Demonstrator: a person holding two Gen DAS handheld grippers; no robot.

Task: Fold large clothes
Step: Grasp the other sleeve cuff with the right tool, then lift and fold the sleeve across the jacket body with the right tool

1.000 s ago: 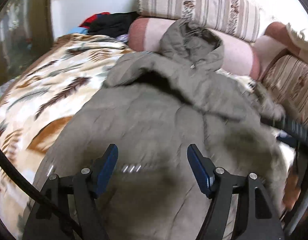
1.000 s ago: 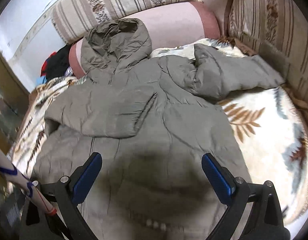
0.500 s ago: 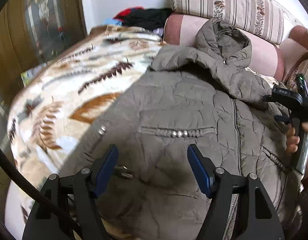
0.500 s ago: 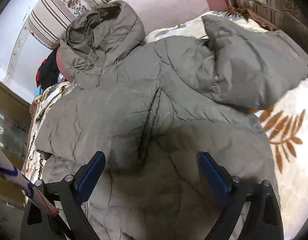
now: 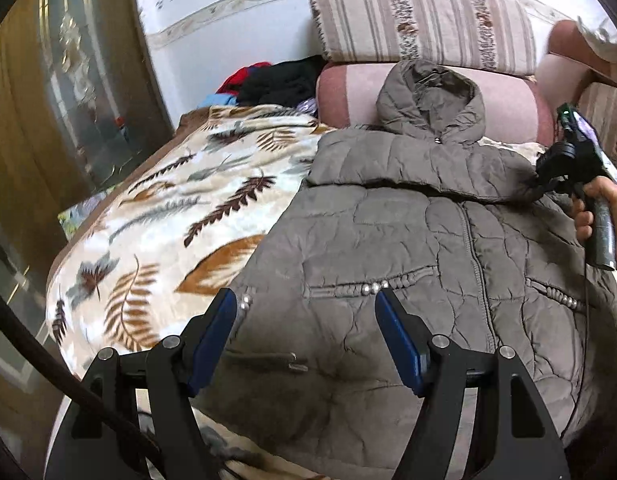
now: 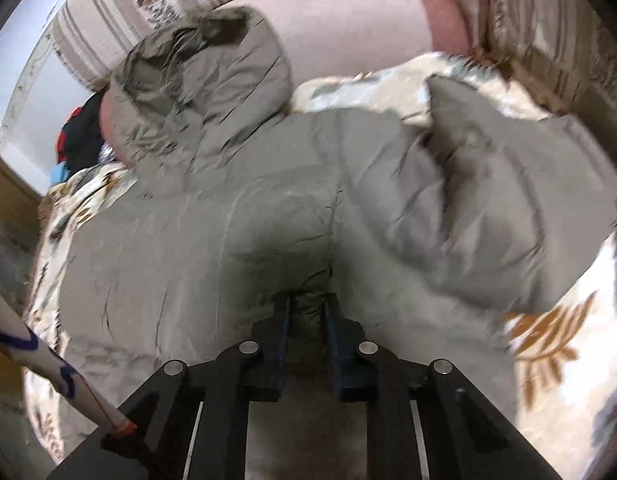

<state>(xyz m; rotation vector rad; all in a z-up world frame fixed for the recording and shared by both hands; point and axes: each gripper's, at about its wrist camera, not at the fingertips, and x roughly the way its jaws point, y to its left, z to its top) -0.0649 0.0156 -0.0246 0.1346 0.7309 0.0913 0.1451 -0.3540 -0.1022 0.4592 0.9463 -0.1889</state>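
Note:
A large grey-green quilted hooded jacket (image 5: 408, 248) lies front up on the leaf-patterned blanket, hood (image 5: 428, 100) against the pink bolster. One sleeve is folded across its chest. My left gripper (image 5: 308, 332) is open and empty above the jacket's lower left part. My right gripper (image 6: 306, 316) is shut on a pinch of the jacket's fabric (image 6: 308, 304) near the folded sleeve's cuff. The other sleeve (image 6: 508, 208) lies out to the right. The right gripper also shows in the left wrist view (image 5: 564, 168), held by a hand.
A leaf-patterned blanket (image 5: 168, 220) covers the couch. A pink bolster (image 5: 348, 92) and striped cushions (image 5: 424, 24) line the back. A pile of dark and red clothes (image 5: 276, 80) sits at the far left corner. A wooden cabinet (image 5: 36, 120) stands left.
My right gripper has moved down onto the jacket and closed on its fabric. My left gripper has drawn back and leftward, staying open.

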